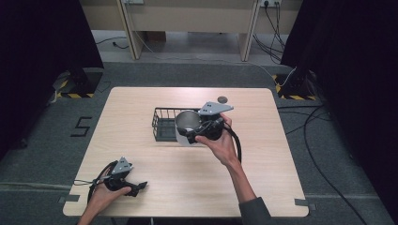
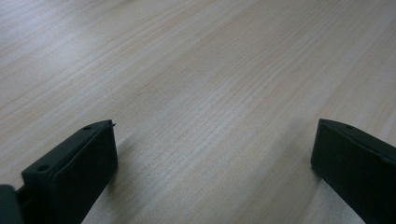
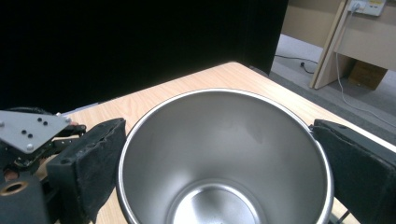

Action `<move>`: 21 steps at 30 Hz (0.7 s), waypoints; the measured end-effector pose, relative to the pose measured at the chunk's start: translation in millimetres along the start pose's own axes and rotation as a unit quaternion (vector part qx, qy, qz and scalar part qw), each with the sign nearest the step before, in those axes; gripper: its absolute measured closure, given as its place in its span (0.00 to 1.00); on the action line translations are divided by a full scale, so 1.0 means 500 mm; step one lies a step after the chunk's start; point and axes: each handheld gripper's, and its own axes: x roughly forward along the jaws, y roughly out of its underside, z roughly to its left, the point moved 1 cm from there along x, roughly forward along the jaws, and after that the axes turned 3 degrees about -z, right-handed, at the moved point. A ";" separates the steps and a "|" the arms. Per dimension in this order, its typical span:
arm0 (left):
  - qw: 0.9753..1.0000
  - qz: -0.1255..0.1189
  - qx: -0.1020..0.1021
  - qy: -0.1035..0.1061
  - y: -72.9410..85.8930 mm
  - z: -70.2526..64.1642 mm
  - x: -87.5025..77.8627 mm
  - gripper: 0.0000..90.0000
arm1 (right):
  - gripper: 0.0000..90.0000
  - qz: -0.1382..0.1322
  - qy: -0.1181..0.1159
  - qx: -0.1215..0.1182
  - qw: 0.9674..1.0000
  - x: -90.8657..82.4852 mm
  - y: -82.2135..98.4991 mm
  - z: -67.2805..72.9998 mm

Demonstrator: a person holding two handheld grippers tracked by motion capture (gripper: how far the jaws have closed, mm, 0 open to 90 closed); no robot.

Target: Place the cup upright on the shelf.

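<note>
The right gripper [image 1: 195, 133] clamps the steel cup [image 1: 187, 123] by its sides, just in front of the wire basket [image 1: 162, 123]. The smooth wall could slip under a loose squeeze. The left gripper [image 1: 136, 187] rests open, well nearer the worktop [image 1: 263, 178] edge.

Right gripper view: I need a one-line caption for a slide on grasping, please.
Right gripper shut on the outside of an empty steel cup, seen from above its open mouth, over the wooden table.

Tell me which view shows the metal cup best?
The right gripper view: the metal cup sits large between the right gripper's jaws, its empty inside visible. The high view shows it small beside the wire basket.
</note>
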 end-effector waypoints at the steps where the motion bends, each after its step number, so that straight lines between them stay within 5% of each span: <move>1: 1.000 0.000 0.000 0.000 0.000 0.000 0.000 0.00 | 0.07 0.000 -0.001 -0.002 1.000 0.001 -0.005 -0.001; 21: 1.000 0.000 0.000 0.000 0.000 0.000 0.000 0.00 | 0.07 0.017 -0.003 -0.007 1.000 0.056 -0.068 -0.054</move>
